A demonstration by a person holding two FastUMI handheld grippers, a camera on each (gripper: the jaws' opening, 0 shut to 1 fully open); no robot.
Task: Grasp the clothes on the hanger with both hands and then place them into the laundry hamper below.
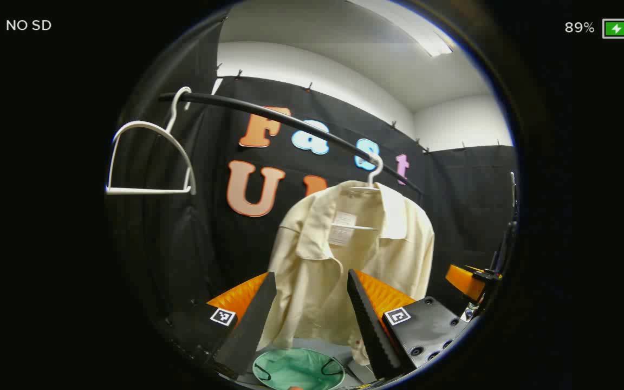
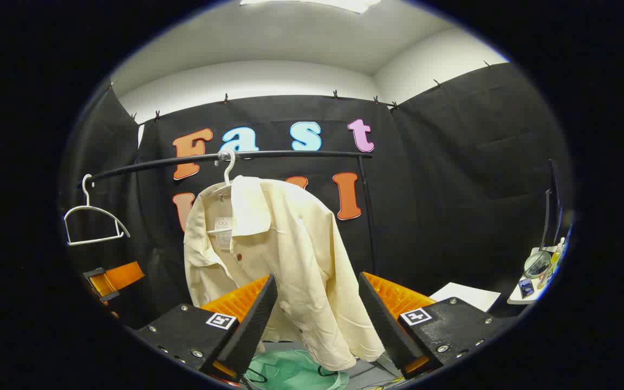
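Two grippers are in my hands, and both have their jaws spread wide with nothing between them. My left gripper (image 1: 312, 319) points at the cream shirt (image 1: 344, 260), which hangs on a white hanger (image 1: 372, 172) from the black rail (image 1: 290, 122). My right gripper (image 2: 317, 319) faces the same shirt (image 2: 279, 254) from near. An empty hanger (image 1: 149, 157) hangs farther left on the rail. Below the shirt sits the green hamper (image 1: 297, 368), its rim showing between my fingers.

Left tongs (image 1: 312, 319), right tongs (image 2: 317, 319) agape
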